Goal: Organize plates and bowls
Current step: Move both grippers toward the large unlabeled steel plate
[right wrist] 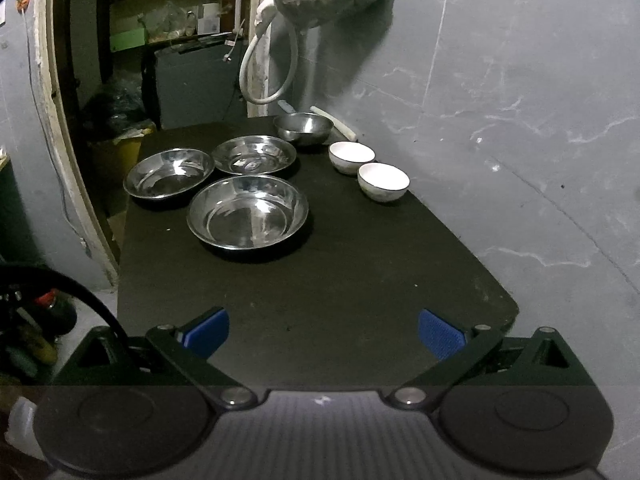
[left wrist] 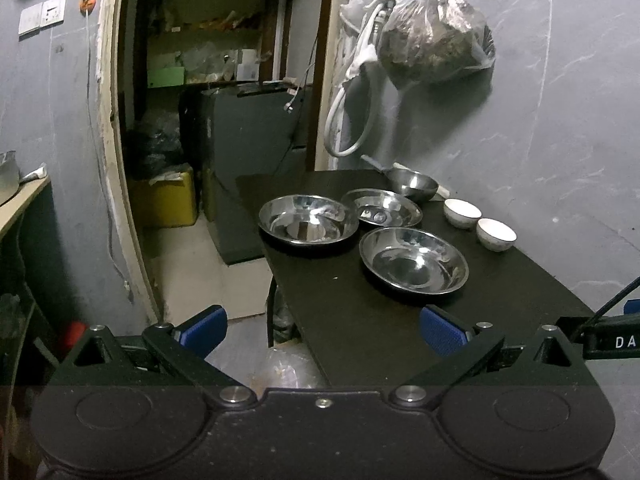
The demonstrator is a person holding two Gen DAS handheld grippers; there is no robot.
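Standing on a dark worktop (right wrist: 320, 280) against a grey marbled wall (right wrist: 520, 120): three shallow steel plates, one deeper steel bowl, two white bowls. Nearest steel plate (right wrist: 248, 211) sits toward the middle of the worktop; left steel plate (right wrist: 169, 173) lies at the worktop's left edge, just beside it; far steel plate (right wrist: 254, 155) lies behind both, its rim close to the left plate's. Steel bowl (right wrist: 304, 128) stands at the far end, near the wall, with a handle projecting behind it. Near white bowl (right wrist: 383, 181) and far white bowl (right wrist: 351, 157) stand upright in a row along the wall side, close together but apart. All vessels appear empty. Left gripper (left wrist: 323, 332) hovers off the near left corner of the worktop, blue pads spread wide, grasping nothing. Right gripper (right wrist: 324, 332) hovers over the near end of the worktop, likewise spread wide and empty, well apart from the dishes. Plastic bag (left wrist: 436, 36) and white hose (left wrist: 352, 120) hang on the wall beyond the worktop, beside an open doorway (left wrist: 208, 120).
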